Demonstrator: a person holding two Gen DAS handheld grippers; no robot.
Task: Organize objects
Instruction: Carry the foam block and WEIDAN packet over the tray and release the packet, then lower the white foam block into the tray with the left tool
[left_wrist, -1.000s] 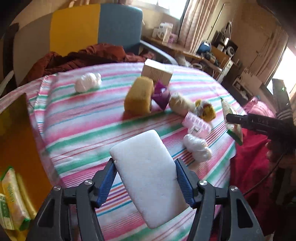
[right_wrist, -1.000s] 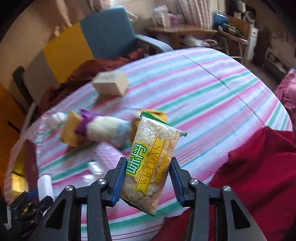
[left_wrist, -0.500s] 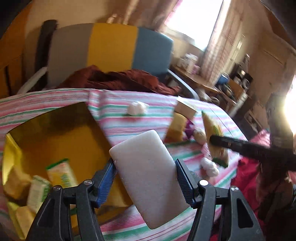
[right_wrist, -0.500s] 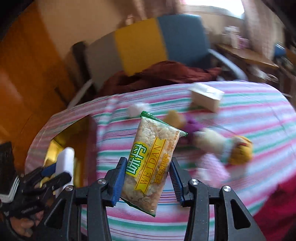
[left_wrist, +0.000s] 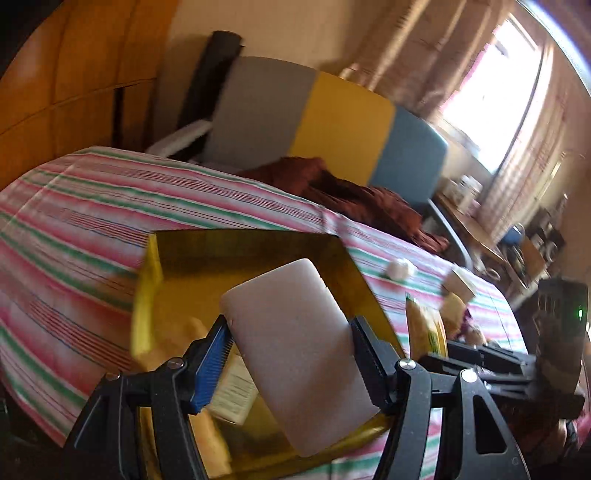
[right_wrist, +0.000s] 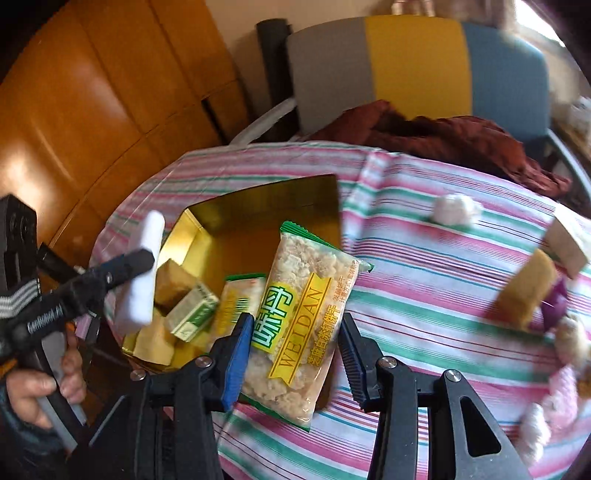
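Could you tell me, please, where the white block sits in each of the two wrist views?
Left wrist: the white block fills centre frame, clamped in the left gripper.
Right wrist: far left, seen edge-on above the gold box.
Shared landmark: the gold box on the striped cloth.

L gripper (left_wrist: 291, 363): black plastic frame w/ triangular cut-outs, blue ribbed pads (left_wrist: 213, 363) on the inner faces, silver round screws at the pivots. From the R wrist cam its side shows white lettering, partly legible, and a grey/white striped strap near the rear block. L hand (right_wrist: 35, 387) bare skin, fingers wrapped on a grey handle; dark blue sleeve at the wrist.

R gripper (right_wrist: 293, 356): same build, black arms, blue ribbed pads (right_wrist: 240, 354), silver screws. From the L wrist cam its rear block carries a small green LED.
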